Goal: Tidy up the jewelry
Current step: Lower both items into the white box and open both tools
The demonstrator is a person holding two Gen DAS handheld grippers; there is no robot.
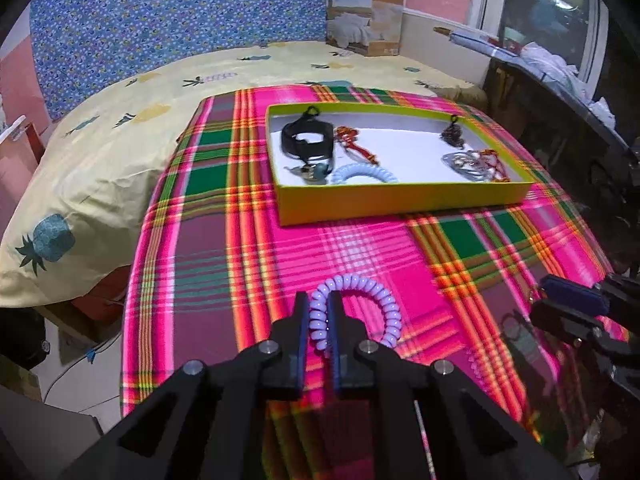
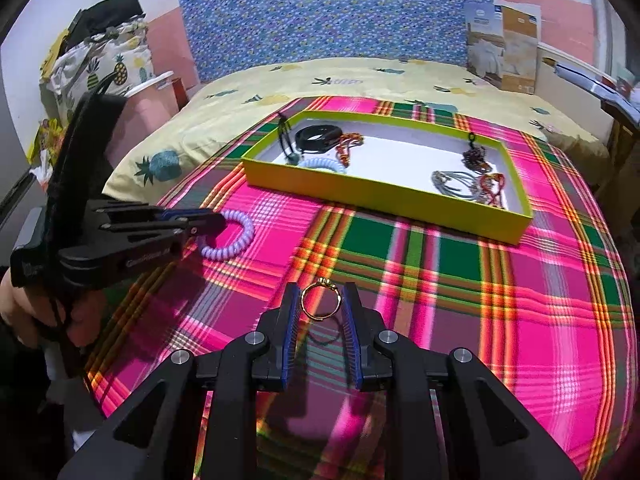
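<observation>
My left gripper [image 1: 319, 300] is shut on a lilac spiral bracelet [image 1: 384, 300] and holds it just above the plaid cloth; it also shows in the right wrist view [image 2: 232, 240]. My right gripper [image 2: 321, 294] is shut on a gold ring [image 2: 321, 300], held upright between the pads above the cloth. A yellow-green tray [image 1: 400, 200] lies further back and holds a black band [image 1: 306, 138], a pale blue spiral bracelet [image 1: 362, 174], orange beads [image 1: 352, 144], a dark beaded piece [image 1: 452, 134] and silver bangles [image 1: 466, 164].
The pink, green and orange plaid cloth [image 2: 440, 300] covers a bed with a yellow pineapple sheet [image 1: 100, 152]. A bedding package [image 1: 364, 18] leans on the back wall. A dark cluttered shelf [image 1: 560, 92] stands at the right.
</observation>
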